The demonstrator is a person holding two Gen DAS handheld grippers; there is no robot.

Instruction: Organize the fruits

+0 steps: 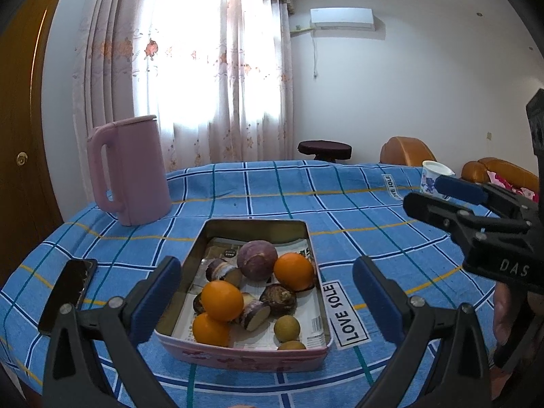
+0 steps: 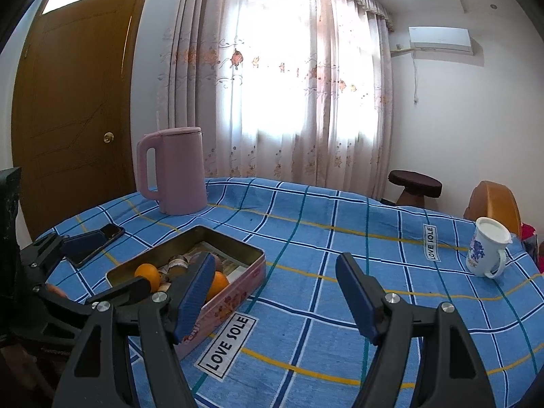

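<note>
A pink metal tin lined with paper sits on the blue checked tablecloth. It holds three oranges, a round purple fruit, cut purple pieces and small green-brown fruits. My left gripper is open and empty, hovering over the near end of the tin. My right gripper is open and empty, to the right of the tin above the cloth; it also shows in the left wrist view.
A pink kettle stands behind the tin at the left. A black phone lies left of the tin. A white and blue mug stands at the far right. A stool and orange chairs stand beyond the table.
</note>
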